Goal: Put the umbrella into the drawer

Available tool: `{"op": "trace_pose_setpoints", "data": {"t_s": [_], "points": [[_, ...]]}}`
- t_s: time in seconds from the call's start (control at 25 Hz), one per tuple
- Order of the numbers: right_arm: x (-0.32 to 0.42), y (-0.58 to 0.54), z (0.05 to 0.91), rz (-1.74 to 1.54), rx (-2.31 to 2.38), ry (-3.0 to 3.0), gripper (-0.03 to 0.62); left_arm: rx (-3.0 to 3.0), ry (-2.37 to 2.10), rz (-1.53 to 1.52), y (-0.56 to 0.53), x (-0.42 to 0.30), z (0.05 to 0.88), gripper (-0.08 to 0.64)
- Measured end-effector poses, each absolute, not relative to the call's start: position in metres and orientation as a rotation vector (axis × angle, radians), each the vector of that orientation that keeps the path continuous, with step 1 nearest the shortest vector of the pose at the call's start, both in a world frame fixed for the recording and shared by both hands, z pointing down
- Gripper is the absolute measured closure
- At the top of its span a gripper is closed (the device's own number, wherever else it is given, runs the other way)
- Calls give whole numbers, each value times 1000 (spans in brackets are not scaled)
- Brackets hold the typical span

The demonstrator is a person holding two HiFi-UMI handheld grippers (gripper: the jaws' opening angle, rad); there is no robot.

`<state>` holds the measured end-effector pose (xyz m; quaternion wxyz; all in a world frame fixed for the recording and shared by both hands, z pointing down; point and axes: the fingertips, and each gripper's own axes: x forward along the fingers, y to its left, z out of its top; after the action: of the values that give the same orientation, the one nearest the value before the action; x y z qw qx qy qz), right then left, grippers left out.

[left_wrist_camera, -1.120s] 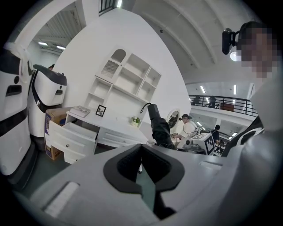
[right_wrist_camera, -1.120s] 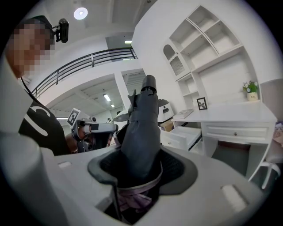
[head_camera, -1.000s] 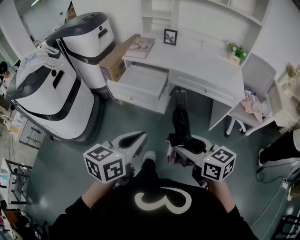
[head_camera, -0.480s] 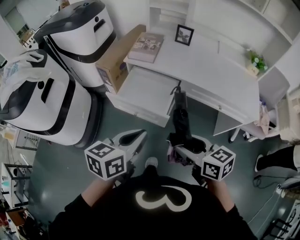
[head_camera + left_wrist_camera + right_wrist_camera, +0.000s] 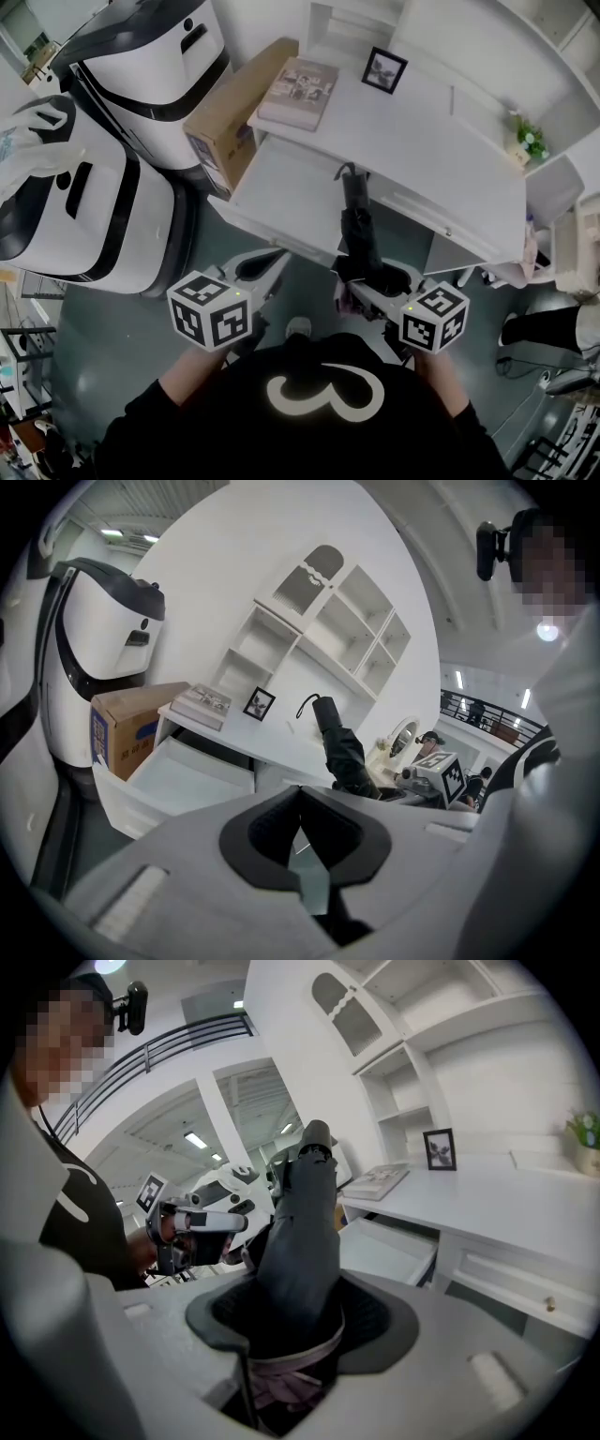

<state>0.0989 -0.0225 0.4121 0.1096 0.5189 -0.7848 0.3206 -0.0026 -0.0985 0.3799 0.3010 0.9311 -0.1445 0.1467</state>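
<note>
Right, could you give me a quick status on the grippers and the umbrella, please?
Right gripper shut on umbrella. Left gripper open, empty. Drawer pulled open, nothing in the way.

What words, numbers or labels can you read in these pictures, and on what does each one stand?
"3": large white figure on the person's black shirt.
Blue print on the cardboard box: too blurred to read.
Cover of the book: too small to read.
</note>
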Motion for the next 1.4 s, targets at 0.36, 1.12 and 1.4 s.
{"op": "trace_pose_setpoints", "data": {"t_s": [0.36,1.12,1.4], "points": [[95,-52,423,915,1414,-2282,365,2469,-435,357,-118,-6,375,552],[115,-177,503,958,1072,-2194,365,2341,-659,392,-225,2,401,552],[117,-217,543,994,964,-2131,365,2284,-736,390,-256,0,413,552]]}}
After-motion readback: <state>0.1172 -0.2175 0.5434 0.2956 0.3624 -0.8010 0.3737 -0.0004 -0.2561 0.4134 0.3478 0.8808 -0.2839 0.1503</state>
